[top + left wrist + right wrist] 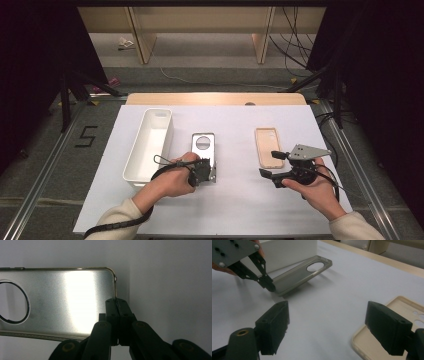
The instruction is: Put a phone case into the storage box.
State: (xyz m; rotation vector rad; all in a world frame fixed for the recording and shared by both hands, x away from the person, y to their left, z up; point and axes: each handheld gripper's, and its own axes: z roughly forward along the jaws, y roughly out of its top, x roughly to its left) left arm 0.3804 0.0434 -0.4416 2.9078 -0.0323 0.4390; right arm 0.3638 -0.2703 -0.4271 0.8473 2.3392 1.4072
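A: High view. Silver phone case [203,150] mid-surface, just right of white bin [149,144]; left gripper [204,170] clamped on its near edge. Advice: lift level, keep the pinch square, swing toward the bin.

B: Left gripper view. Fingers [113,308] clenched on the thin rim by the corner of the case [62,305]. Shallow bite; slip likely if twisted.

A: Right gripper view. Right gripper [337,327] released, fingers wide, low over the surface beside beige case [387,345]. Silver case [299,275] tilted, far end raised.
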